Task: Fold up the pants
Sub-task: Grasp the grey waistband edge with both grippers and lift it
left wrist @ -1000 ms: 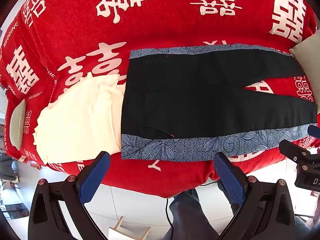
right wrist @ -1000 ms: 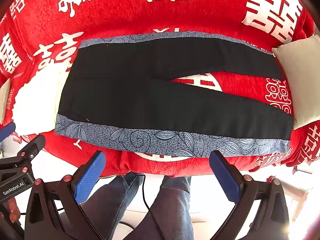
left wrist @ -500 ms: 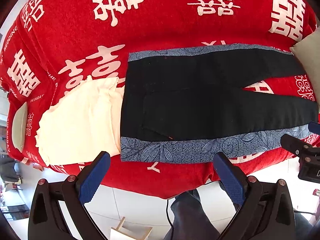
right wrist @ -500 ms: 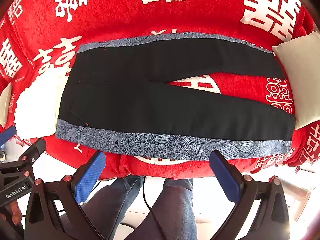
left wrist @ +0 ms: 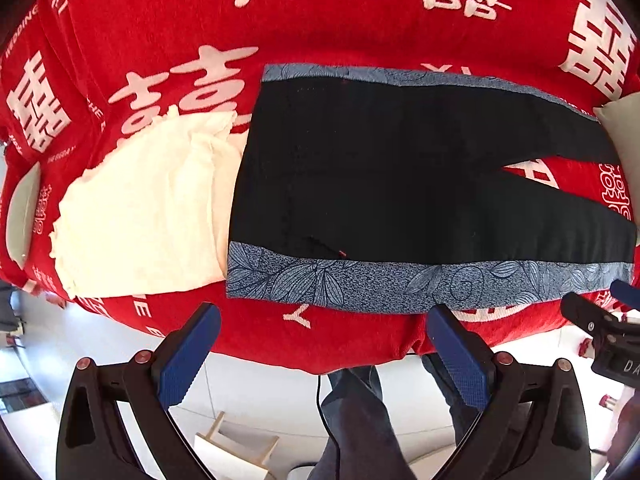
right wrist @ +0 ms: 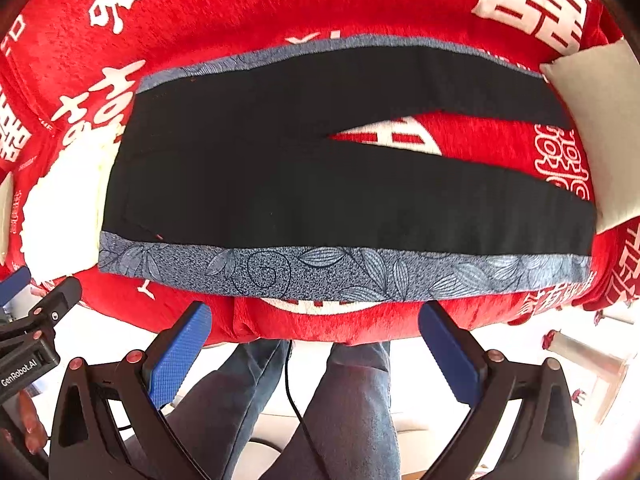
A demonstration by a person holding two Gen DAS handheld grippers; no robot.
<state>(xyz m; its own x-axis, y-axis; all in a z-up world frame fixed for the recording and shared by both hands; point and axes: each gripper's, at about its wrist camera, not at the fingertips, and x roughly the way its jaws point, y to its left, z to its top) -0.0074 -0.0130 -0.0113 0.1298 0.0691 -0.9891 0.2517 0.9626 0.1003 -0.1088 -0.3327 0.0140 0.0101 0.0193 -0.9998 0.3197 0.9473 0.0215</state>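
Note:
Black pants (left wrist: 400, 184) with blue leaf-print side bands lie flat on the red bed cover, waist to the left, legs spread in a V to the right; they also show in the right wrist view (right wrist: 320, 184). My left gripper (left wrist: 324, 344) is open and empty, just off the bed's near edge below the waist end. My right gripper (right wrist: 316, 340) is open and empty, off the near edge below the near leg's blue band (right wrist: 340, 272). Each gripper shows at the edge of the other's view.
A cream cloth (left wrist: 140, 208) lies left of the waist, partly under it. A beige pillow (right wrist: 596, 128) sits by the leg ends at the right. The red cover (left wrist: 320, 12) bears white characters. The person's legs (right wrist: 340, 408) stand below the bed edge.
Both grippers have come closer to the bed's near edge; the pants fill more of each view. Both stay open. The pants have not moved.

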